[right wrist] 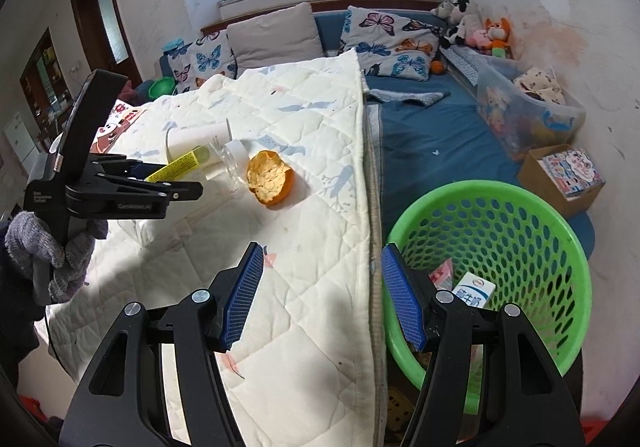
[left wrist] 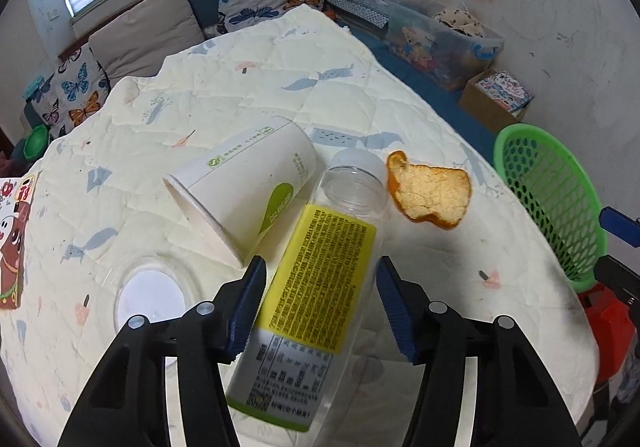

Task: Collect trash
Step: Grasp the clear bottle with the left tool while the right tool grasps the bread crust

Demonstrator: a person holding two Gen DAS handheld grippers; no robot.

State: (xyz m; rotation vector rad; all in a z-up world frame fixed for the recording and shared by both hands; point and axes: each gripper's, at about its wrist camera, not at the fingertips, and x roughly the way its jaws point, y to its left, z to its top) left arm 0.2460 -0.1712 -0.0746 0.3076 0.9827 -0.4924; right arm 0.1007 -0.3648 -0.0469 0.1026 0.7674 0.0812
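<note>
Left gripper (left wrist: pixel 320 307) spread wide, straddling clear bottle (left wrist: pixel 316 287) lying on quilt (left wrist: pixel 460 287), pads apart from its sides. Right gripper (right wrist: pixel 320 295) also wide, empty, near green basket (right wrist: pixel 560 231). Risks: smooth round bottle rolling or squirting out on closing; nudging paper cup (left wrist: pixel 244 191) just beside it.

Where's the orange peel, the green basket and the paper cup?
Orange peel (left wrist: pixel 430 195): left wrist view, on its pale inner side.
Green basket (right wrist: pixel 516 243): right wrist view, on its holed inner wall.
Paper cup (left wrist: pixel 244 183): left wrist view, on its white side.
</note>
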